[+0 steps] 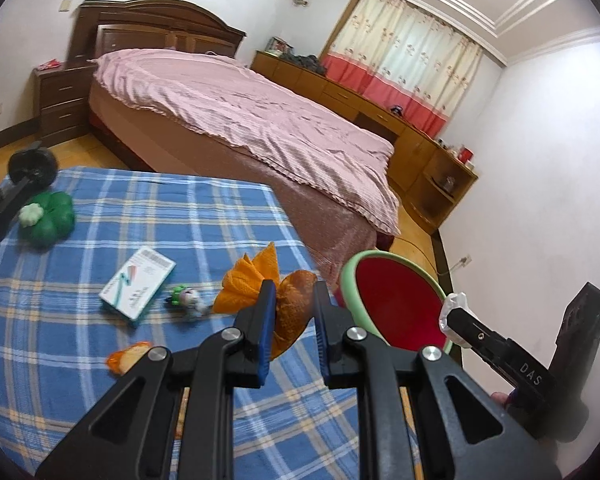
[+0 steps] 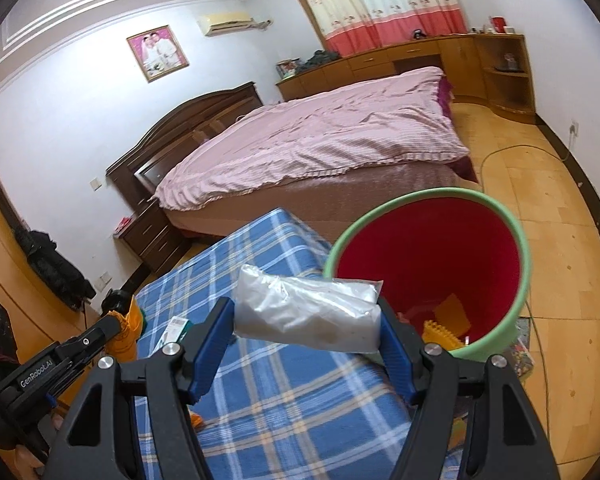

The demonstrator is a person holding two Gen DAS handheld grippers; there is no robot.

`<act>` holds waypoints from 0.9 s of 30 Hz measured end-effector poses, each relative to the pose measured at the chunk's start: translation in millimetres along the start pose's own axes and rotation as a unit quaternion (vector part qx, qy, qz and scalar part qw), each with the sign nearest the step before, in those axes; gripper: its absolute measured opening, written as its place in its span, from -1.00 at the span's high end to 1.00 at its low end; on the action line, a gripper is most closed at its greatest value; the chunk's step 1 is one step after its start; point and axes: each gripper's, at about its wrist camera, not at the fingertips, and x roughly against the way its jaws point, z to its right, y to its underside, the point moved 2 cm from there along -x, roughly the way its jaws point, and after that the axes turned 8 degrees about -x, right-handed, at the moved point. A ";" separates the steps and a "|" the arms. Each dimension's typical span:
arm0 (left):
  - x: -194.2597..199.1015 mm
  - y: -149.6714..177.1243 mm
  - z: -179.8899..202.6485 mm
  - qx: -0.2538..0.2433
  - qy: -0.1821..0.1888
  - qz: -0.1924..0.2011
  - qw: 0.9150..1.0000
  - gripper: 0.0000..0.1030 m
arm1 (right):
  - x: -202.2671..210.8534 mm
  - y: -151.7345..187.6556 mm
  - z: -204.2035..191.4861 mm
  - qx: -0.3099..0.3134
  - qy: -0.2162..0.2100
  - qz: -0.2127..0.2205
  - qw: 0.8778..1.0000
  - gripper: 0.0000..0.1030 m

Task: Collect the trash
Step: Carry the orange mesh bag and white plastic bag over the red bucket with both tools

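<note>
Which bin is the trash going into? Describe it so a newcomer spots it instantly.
Start from the table with the blue plaid cloth at the foot of the pink-covered bed. Just off the table's corner on the wood floor stands the round bin. Nothing else nearby has its pale green outside and rim with a bright red inside, and yellow scraps already lie at its bottom.

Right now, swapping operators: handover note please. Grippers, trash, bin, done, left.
Left gripper: shut on orange mesh bag.
Right gripper: shut on clear plastic bag, held in front of the bin's rim.
Bin: beside the plaid table, some yellow scraps already inside.
Left: drop both bags in; box, small toy, orange-edged scrap on the table.
</note>
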 end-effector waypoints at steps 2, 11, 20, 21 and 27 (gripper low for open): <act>-4.8 -0.4 9.3 -0.008 0.006 -0.004 1.000 0.66 | 2.1 -3.0 9.5 -0.008 0.005 0.003 1.000 -0.38; -34.2 -3.5 50.8 -0.044 0.035 -0.024 0.998 0.66 | 7.2 -13.5 49.1 -0.039 0.026 0.011 0.999 -0.38; -77.5 -4.1 93.8 -0.081 0.071 -0.051 0.993 0.66 | -1.1 -20.3 90.8 -0.073 0.048 0.005 0.996 -0.38; -85.1 -3.0 98.8 -0.085 0.077 -0.057 0.992 0.66 | -2.7 -21.0 95.0 -0.076 0.051 0.004 0.996 -0.38; -120.2 4.4 116.1 -0.095 0.102 -0.073 0.988 0.66 | -13.6 -24.1 117.9 -0.088 0.067 -0.002 0.994 -0.38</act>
